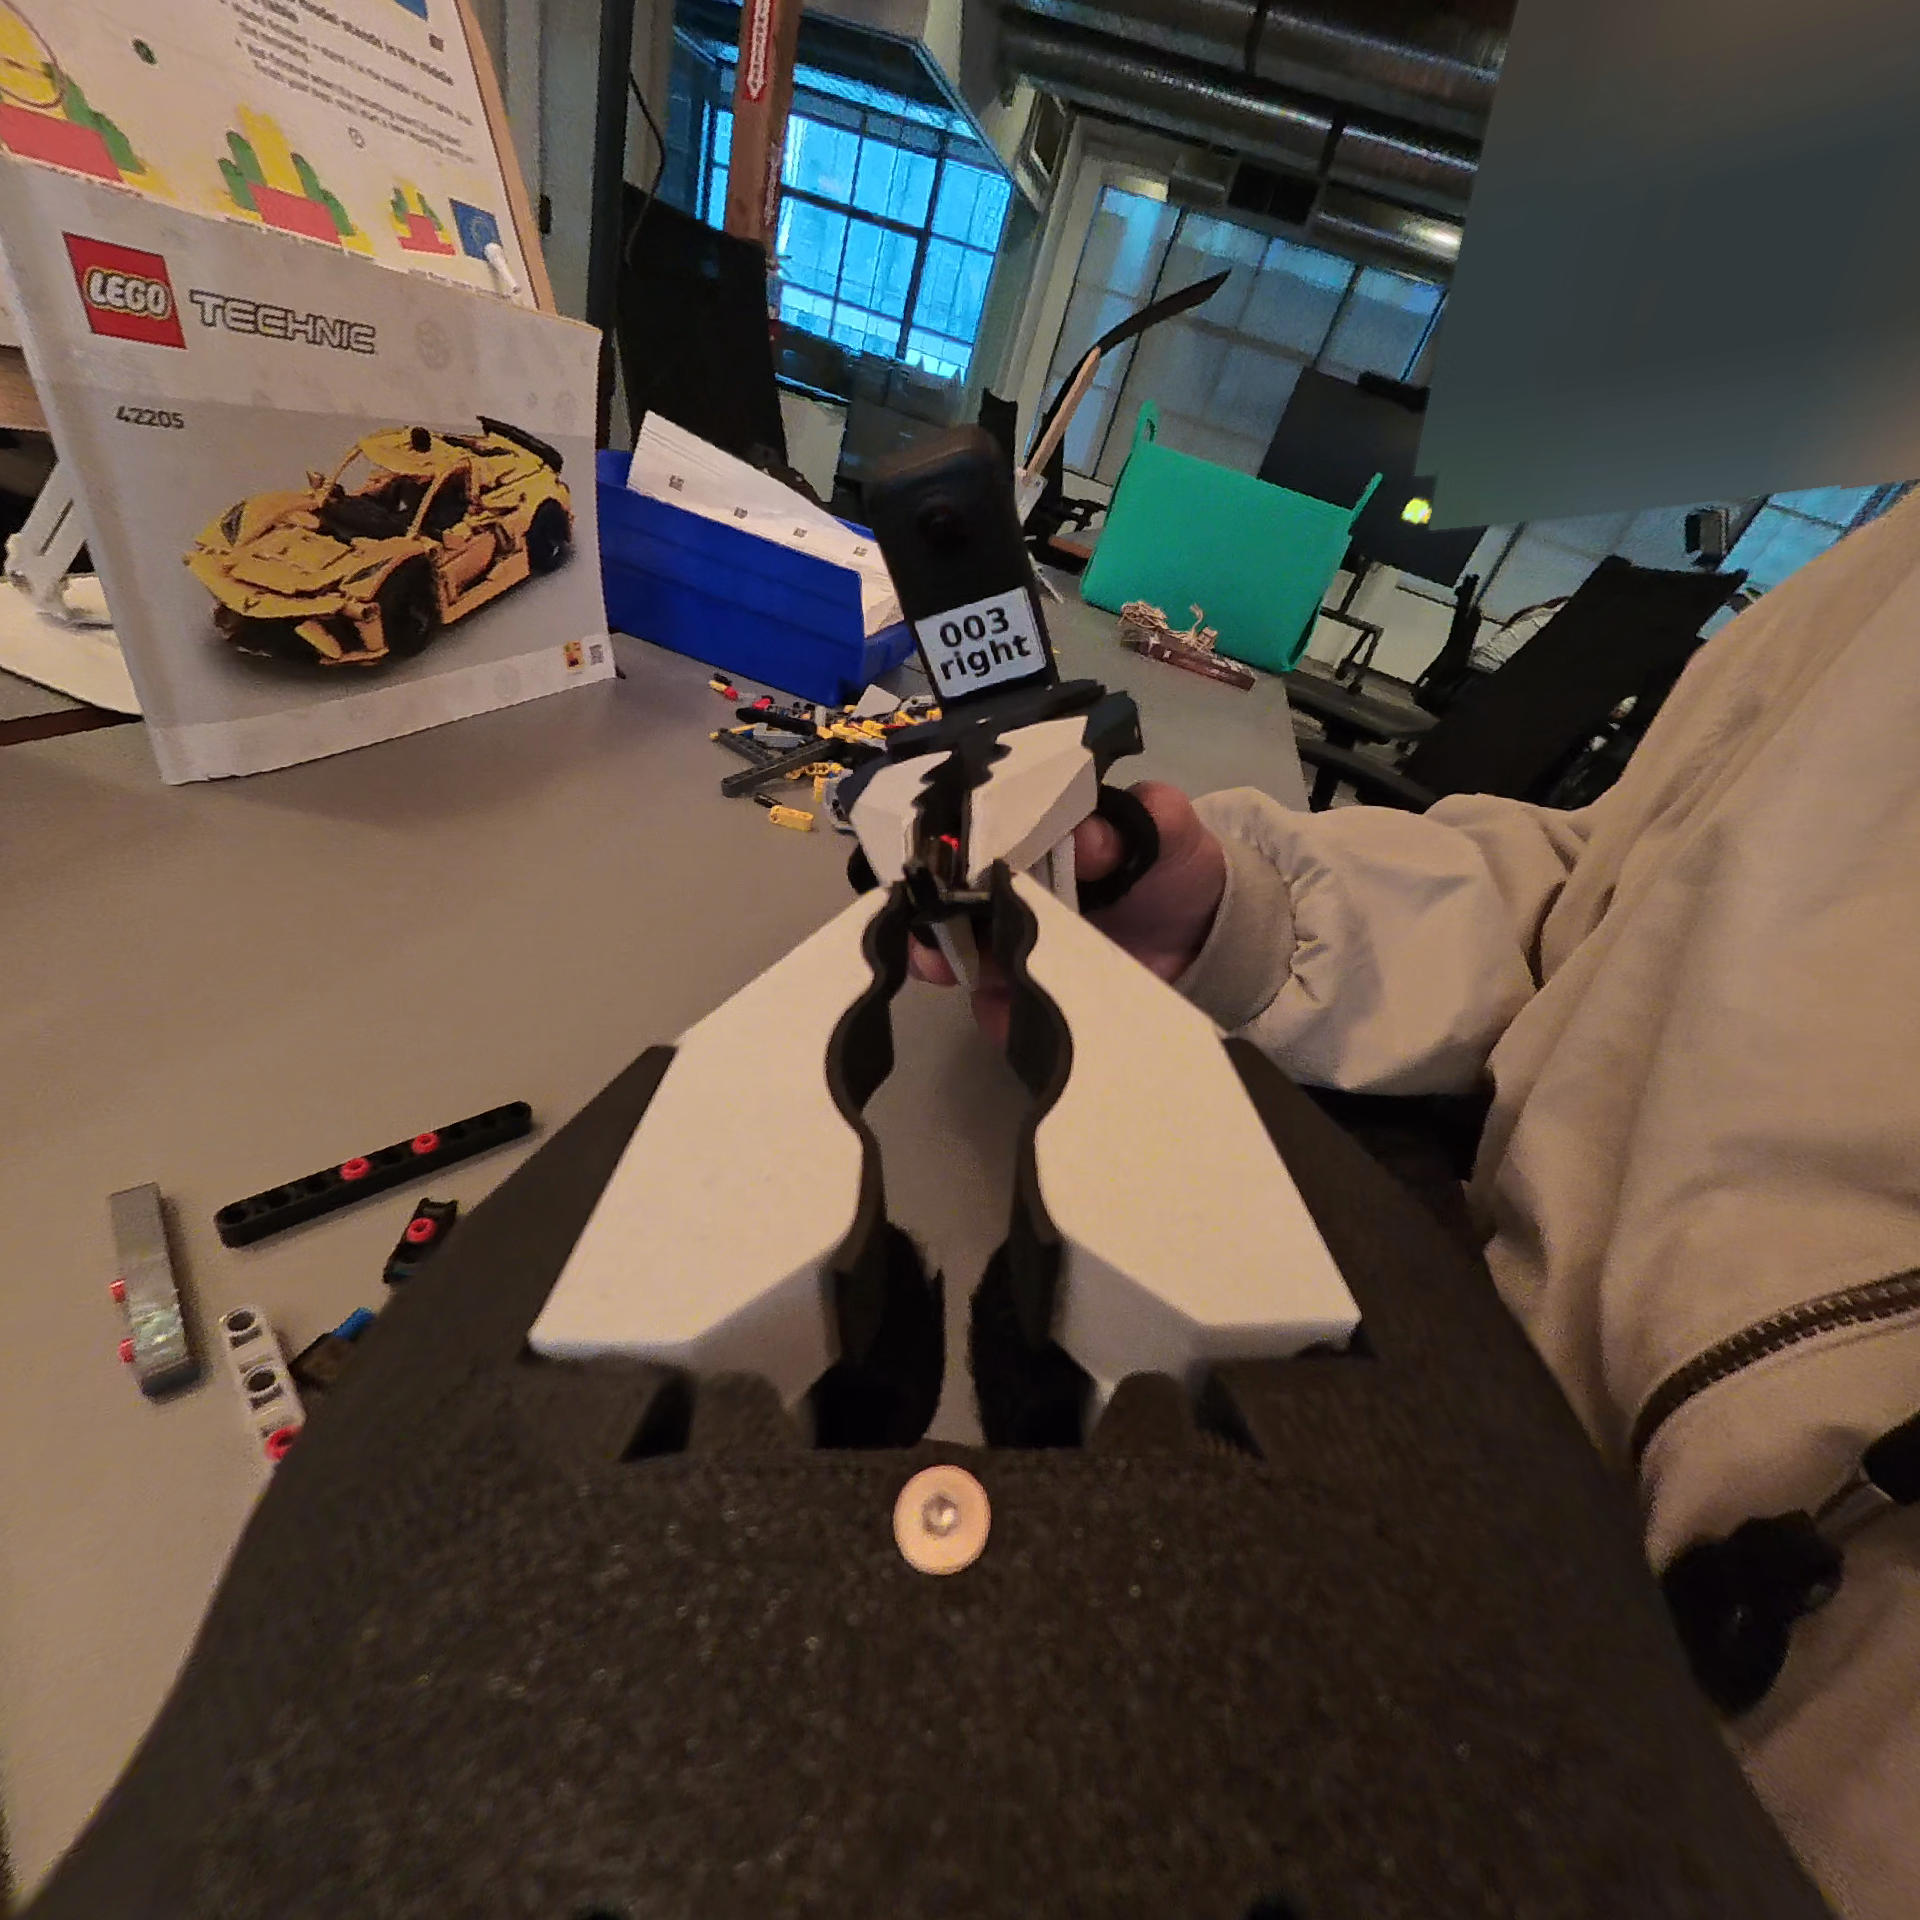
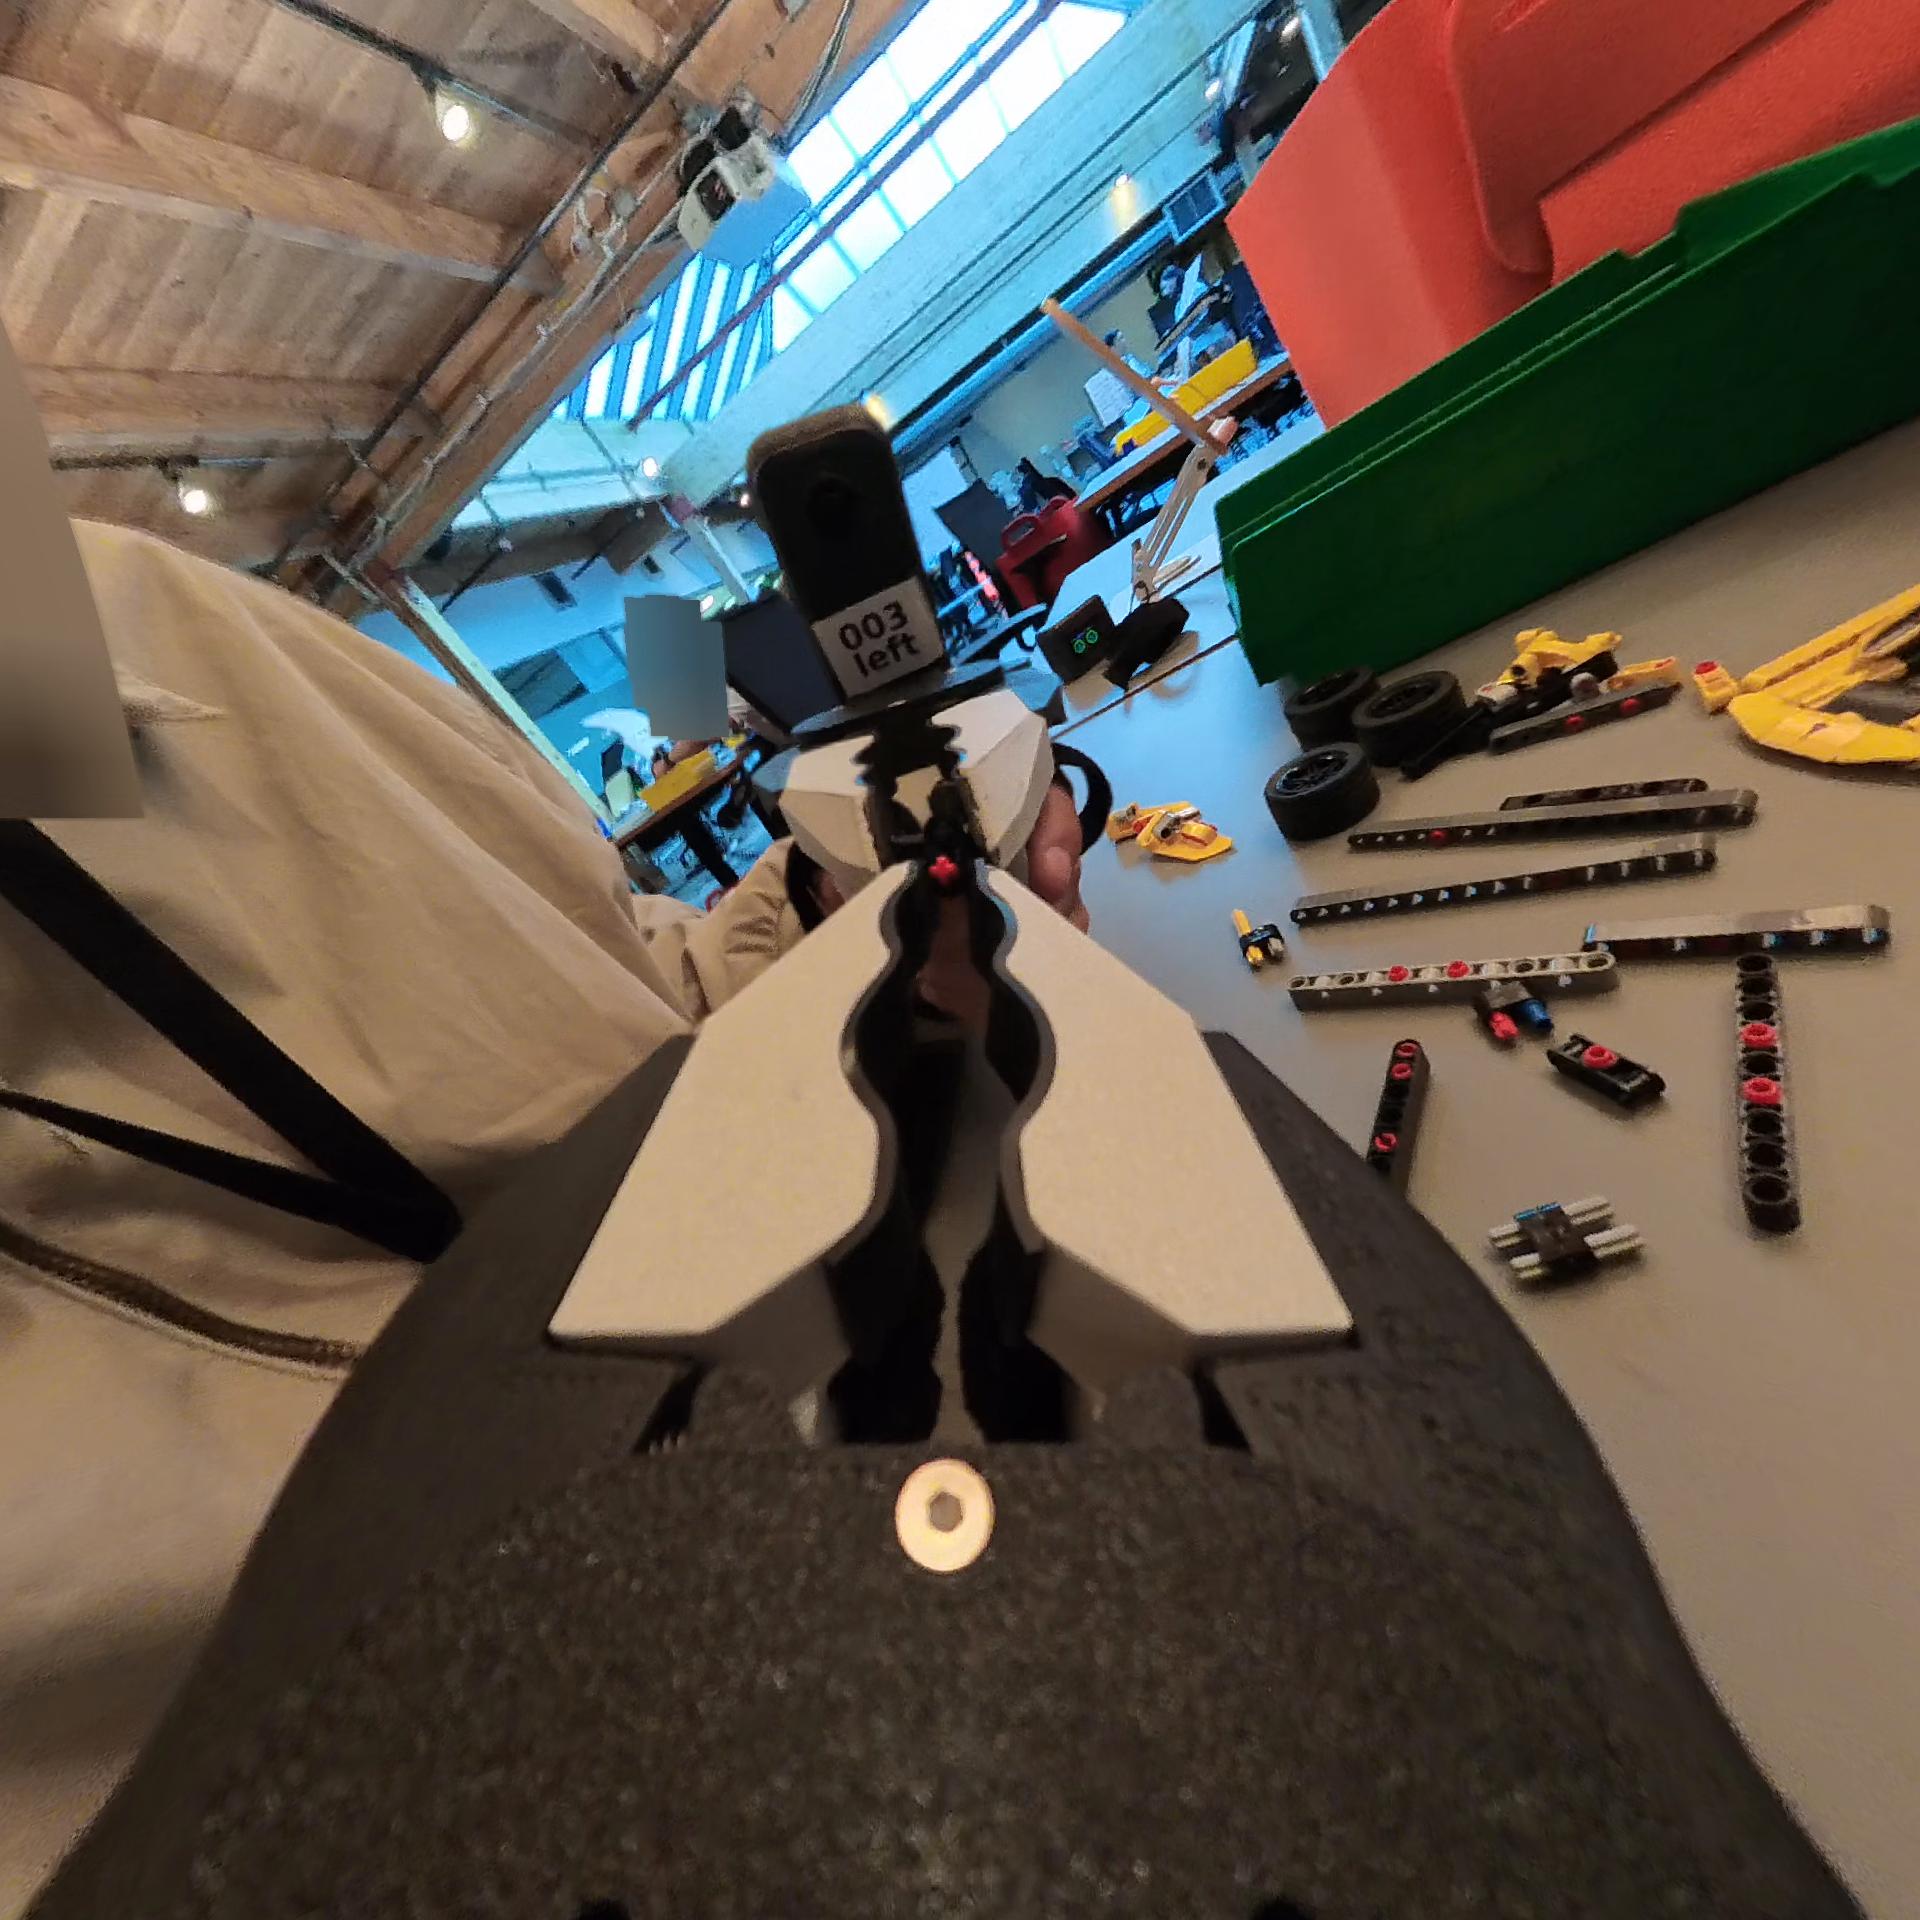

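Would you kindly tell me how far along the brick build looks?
Done: black beams on the table already carry red pins. In hand: left gripper and right gripper meet tip to tip, apparently shut on a small black piece. Left: wheels and yellow panels lie loose.

White-and-black grippers pinch a seemingly black piece with a red pin (grey table, green bin).

Matt grey table, glossy plastic beams.
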Demonstrator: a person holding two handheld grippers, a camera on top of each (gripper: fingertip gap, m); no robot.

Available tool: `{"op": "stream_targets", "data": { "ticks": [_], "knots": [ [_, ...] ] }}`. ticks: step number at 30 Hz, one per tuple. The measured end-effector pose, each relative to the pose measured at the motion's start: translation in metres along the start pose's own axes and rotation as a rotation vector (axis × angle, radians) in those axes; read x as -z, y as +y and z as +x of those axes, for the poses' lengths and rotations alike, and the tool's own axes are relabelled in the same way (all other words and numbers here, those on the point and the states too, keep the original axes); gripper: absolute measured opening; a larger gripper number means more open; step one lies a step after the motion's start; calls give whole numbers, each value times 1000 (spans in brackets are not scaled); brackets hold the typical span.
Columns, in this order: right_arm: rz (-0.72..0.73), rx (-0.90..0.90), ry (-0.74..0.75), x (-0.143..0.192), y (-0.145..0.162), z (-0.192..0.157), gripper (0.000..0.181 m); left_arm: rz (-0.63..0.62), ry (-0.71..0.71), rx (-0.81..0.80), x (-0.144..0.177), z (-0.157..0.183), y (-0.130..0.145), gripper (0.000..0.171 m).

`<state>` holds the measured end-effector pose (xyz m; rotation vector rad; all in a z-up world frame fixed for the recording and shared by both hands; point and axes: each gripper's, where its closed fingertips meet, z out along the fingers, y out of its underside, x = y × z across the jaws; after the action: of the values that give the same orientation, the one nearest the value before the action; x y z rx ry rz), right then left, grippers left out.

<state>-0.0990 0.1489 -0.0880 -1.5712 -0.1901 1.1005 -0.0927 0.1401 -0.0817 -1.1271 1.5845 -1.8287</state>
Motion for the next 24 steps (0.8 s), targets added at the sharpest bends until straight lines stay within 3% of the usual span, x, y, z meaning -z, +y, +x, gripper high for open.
{"op": "stream_targets", "data": {
  "ticks": [6, 10, 16, 24],
  "knots": [
    [-62, 38, 20, 0, 5, 0, 6, -43, 4, -68, 2, 1, 9, 16],
    [-27, 7, 3, 0, 0, 0, 5, -20, -8, -80, 2, 0, 6, 16],
    [12, -124, -65, -1, 0, 4, 9, 10, -22, -29, 1, -5, 5, 16],
    [40, -119, -59, -2, -2, 3, 9, 26, -17, -1, 3, -4, 3, 16]
  ]
}}
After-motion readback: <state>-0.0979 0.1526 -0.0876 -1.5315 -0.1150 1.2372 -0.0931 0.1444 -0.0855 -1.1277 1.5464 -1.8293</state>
